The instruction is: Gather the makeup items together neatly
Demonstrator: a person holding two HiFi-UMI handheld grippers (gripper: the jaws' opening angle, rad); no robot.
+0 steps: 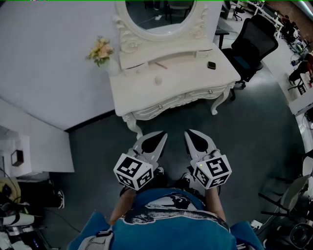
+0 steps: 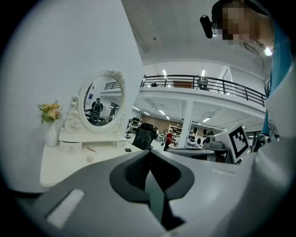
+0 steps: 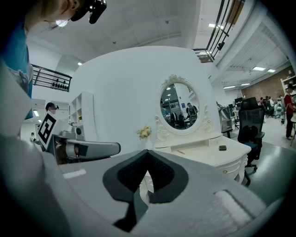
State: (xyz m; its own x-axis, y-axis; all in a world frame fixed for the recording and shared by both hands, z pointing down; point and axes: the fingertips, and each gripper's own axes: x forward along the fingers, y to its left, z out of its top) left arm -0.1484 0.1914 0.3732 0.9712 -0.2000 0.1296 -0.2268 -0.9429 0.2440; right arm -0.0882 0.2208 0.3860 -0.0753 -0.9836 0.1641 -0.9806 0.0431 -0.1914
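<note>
A white vanity table [image 1: 137,93] with an oval mirror [image 1: 159,12] stands ahead of me on the dark floor. Three small makeup items lie spread on its top: a pale round puff [image 1: 158,79], a thin pinkish pencil [image 1: 160,65] and a dark compact [image 1: 211,65]. The left gripper view shows the puff [image 2: 90,158] and the compact [image 2: 128,149]; the compact [image 3: 222,148] also appears in the right gripper view. My left gripper [image 1: 163,133] and right gripper [image 1: 188,132] hang side by side in front of the table, well short of it. Both are shut with nothing in them.
A vase of flowers [image 1: 100,51] stands at the table's back left corner by the white wall. A black office chair [image 1: 252,44] sits just right of the table. Shelving and clutter stand at the far left [image 1: 19,166], more desks at the right.
</note>
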